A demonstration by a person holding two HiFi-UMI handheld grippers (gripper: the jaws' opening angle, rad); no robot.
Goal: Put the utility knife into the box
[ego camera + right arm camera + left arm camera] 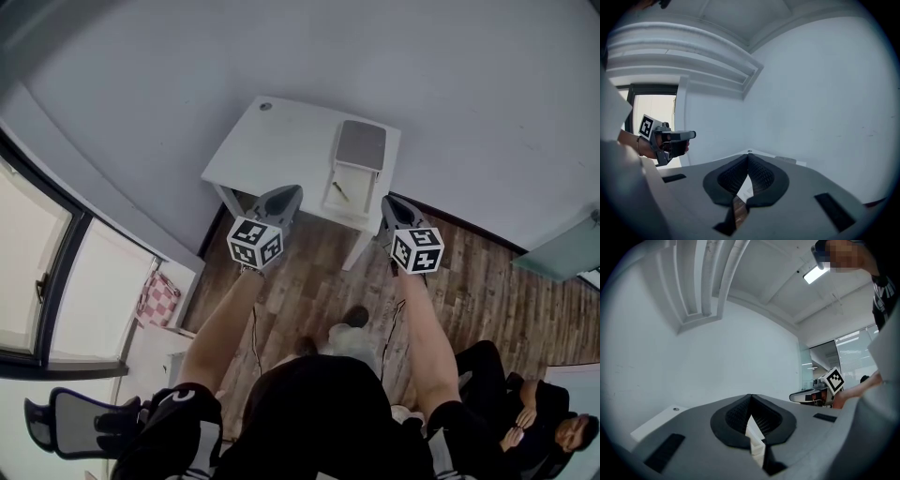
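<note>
In the head view you hold the left gripper (292, 193) and the right gripper (389, 202) side by side over the wood floor (487, 281), both pointing at the white table (272, 141) ahead. The utility knife (340, 191) lies on a white surface between and just beyond the two tips. The grey-topped box (361, 145) sits right behind it. Whether that white surface belongs to the box, I cannot tell.

In the left gripper view your jaws meet at the tips with nothing between them. The table corner shows beyond to the left, and the right gripper is off to the right.

In the right gripper view your jaws are likewise pressed together and empty. The table edge lies just past them against the wall (825, 93).
</note>
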